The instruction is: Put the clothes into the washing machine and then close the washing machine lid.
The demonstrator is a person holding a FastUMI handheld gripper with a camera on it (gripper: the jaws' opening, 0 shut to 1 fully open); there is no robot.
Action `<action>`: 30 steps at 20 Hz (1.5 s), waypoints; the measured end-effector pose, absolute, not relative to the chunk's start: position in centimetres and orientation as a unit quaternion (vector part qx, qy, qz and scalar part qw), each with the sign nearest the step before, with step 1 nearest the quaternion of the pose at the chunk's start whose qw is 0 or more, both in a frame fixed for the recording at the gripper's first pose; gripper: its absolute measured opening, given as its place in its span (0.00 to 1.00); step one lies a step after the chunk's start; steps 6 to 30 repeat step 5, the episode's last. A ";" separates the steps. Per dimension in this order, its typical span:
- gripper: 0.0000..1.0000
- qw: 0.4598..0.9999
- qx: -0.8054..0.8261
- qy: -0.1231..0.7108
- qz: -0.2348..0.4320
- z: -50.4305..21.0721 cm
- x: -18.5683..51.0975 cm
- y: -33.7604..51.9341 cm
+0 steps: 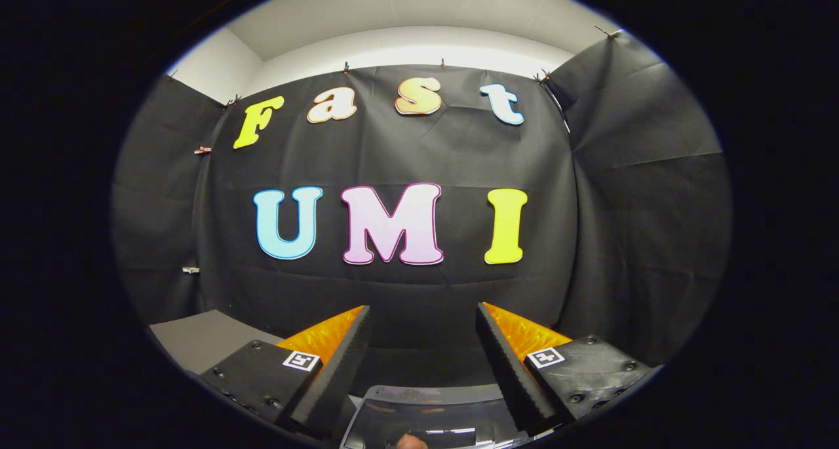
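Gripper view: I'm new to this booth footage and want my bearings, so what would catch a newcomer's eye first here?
First the gripper, its two fingers spread wide apart with nothing between them, pointing at the black cloth wall straight ahead. Beneath the fingers sits a glossy dark panel with a pale rim, perhaps the washing machine lid, though that is hard to tell. A grey surface lies beside the left finger.

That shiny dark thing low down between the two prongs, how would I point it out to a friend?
Start at the black cloth wall across the back, then drop to the gripper, whose fingers stand open with nothing held. Low between them lies a glossy panel with a pale rim, possibly the washing machine's lid. It alone reflects light; the grey surface beside it is matt.
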State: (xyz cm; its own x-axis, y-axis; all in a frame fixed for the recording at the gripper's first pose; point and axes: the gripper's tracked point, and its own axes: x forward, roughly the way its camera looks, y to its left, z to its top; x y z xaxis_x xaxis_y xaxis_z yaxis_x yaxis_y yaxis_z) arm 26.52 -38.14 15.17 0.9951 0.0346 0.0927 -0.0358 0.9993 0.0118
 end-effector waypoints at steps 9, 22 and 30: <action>0.99 0.998 0.012 -0.051 0.018 15.6 26.2 -37.9; 0.99 0.998 0.012 -0.051 0.018 15.6 26.2 -37.9; 0.99 0.998 0.012 -0.051 0.018 15.6 26.2 -37.9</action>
